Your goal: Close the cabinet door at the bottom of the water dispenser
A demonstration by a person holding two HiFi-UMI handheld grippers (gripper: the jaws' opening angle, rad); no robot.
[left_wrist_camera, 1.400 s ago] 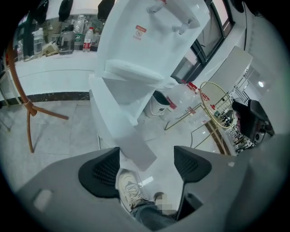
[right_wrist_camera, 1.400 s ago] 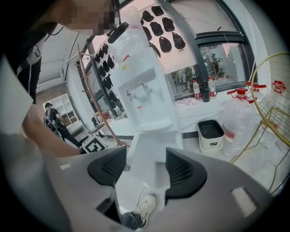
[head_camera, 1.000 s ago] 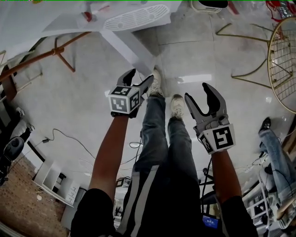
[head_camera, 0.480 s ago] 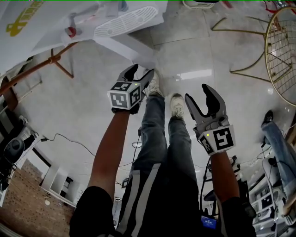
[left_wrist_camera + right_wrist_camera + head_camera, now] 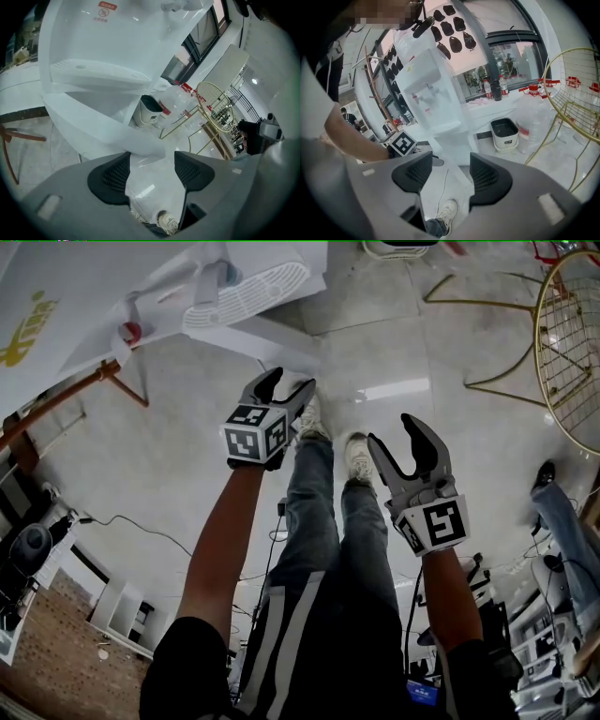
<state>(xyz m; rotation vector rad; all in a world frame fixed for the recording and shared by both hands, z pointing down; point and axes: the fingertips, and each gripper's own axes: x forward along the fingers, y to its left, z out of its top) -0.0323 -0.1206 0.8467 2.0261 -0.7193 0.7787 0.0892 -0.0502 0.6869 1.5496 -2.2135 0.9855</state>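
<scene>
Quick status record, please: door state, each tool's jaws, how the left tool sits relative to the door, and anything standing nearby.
cabinet door: open, swung out from the base of the water dispenser toward the person
left tool: jaws apart after just closing a little, nothing between them; tips close to the door's outer edge, not gripping it
right tool: jaws apart, empty, held over bare floor away from the door
nearby: white bucket beside the dispenser; gold wire frame at the right

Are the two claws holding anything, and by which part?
Nothing is held. The left claw has just been closing a little, yet it and the right claw stand open, only floor showing between their jaws.
</scene>
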